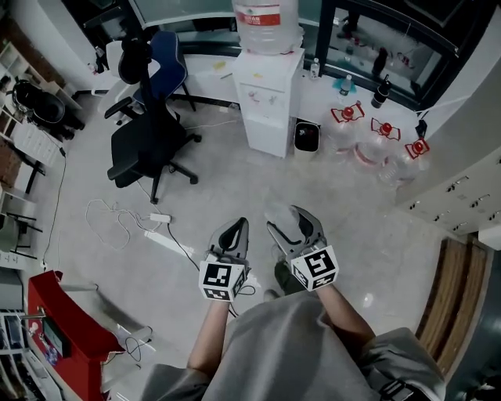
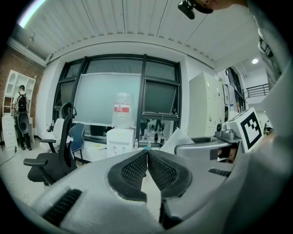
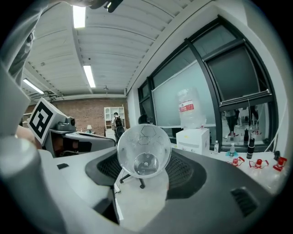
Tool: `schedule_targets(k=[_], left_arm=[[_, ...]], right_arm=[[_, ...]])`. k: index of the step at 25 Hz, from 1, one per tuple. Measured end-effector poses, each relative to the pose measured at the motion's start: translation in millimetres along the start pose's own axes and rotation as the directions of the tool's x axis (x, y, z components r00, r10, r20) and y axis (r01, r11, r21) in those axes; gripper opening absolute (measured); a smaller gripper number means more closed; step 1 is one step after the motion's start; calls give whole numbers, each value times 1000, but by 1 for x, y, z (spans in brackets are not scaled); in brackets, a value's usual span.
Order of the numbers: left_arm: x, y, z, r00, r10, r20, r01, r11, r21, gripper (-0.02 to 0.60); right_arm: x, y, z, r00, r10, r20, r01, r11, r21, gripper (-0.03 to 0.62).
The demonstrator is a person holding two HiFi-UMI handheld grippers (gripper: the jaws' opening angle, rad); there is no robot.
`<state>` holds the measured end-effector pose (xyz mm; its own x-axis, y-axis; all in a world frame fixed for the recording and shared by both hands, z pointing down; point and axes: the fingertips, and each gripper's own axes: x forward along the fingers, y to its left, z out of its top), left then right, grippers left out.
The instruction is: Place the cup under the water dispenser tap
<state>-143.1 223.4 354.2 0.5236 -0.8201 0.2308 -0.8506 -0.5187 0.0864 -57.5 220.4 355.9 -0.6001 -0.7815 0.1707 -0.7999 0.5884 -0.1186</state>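
A clear plastic cup lies sideways between the jaws of my right gripper, its open mouth toward the camera, and the pads press on its sides. In the head view the right gripper holds the cup low over the grey floor. Beside it my left gripper is shut with nothing in it; its ribbed pads meet in the left gripper view. The white water dispenser with a large bottle on top stands ahead against the window wall, some way off. It also shows small in both gripper views.
A black office chair and a blue one stand left of the dispenser. A white power strip with cables lies on the floor at the left. Water bottles with red handles sit right of the dispenser, next to a small black bin. A red cabinet is near left.
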Motion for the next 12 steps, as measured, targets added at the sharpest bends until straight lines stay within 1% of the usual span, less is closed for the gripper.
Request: schedule_targets(k=[7, 12], left_arm=[[51, 16, 10, 1000, -5, -30, 6, 1000, 2, 12], [85, 24, 21, 999, -4, -43, 5, 1000, 24, 12]], right_arm=[[34, -42, 8, 1000, -6, -6, 6, 1000, 26, 275], [57, -71, 16, 1000, 2, -3, -2, 999, 43, 275]])
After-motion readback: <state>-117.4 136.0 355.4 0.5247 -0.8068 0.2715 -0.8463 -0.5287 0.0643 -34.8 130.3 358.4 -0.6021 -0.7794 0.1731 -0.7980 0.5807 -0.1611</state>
